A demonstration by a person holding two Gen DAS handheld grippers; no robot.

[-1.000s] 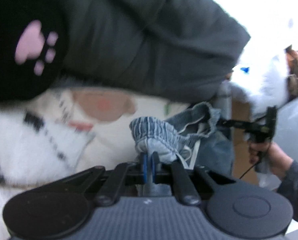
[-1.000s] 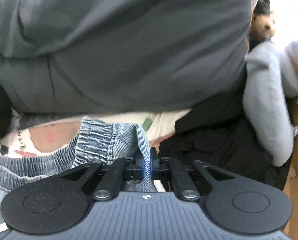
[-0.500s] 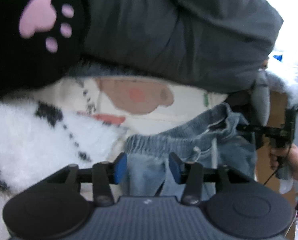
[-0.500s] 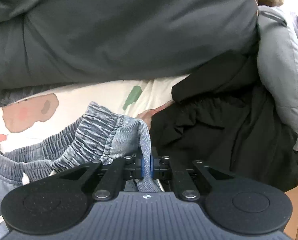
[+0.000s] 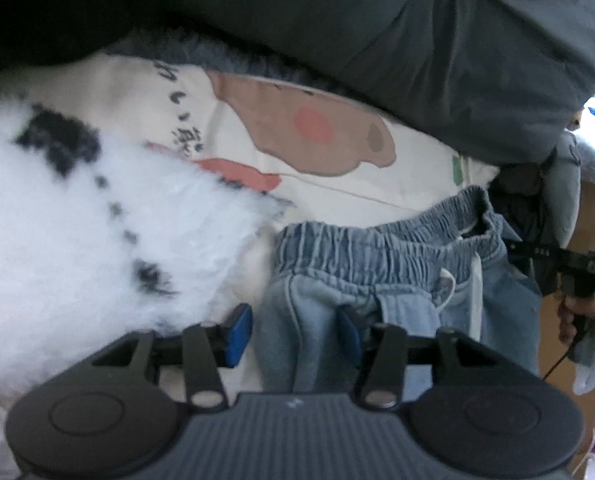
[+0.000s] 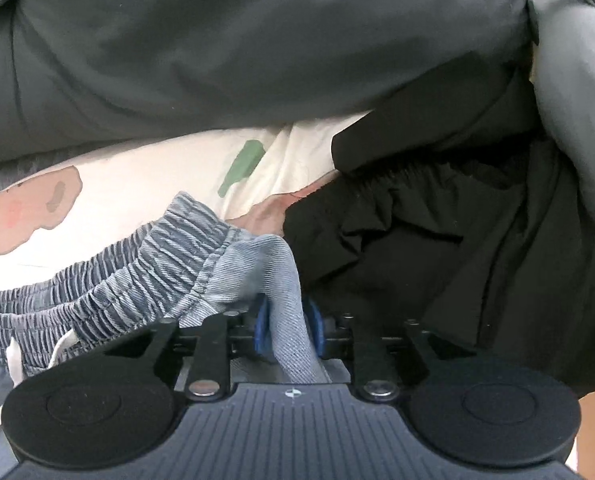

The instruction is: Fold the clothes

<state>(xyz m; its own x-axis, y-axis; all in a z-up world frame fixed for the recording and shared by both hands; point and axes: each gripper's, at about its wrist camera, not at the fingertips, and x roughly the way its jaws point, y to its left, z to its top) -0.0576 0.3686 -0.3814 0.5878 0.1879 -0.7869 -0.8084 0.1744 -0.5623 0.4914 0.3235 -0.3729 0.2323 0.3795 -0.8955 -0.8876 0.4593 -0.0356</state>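
Note:
A pair of light blue denim pants [image 5: 377, 248] with an elastic waistband and a white drawstring lies on a cream printed cloth [image 5: 317, 140]. My left gripper [image 5: 295, 334] stands open over the left end of the waist. Loose denim lies between its blue pads [image 5: 239, 334], which do not press it. At the other end of the waistband [image 6: 157, 256], the jaws of my right gripper [image 6: 286, 326] are opening. A denim fold still stands between its pads [image 6: 262, 324]. A person's hand [image 5: 577, 320] holds that gripper at the right edge of the left wrist view.
A dark grey padded jacket [image 6: 217, 40] bulges over the far side. A white fluffy garment with black spots [image 5: 77, 220] lies at the left. A crumpled black garment [image 6: 437, 240] and a light grey one [image 6: 569, 100] lie at the right, by brown cardboard [image 5: 589, 208].
Both grippers sank with the denim waistband down onto the cream cloth. The left jaws let go and spread first. The right jaws have just parted from the fold.

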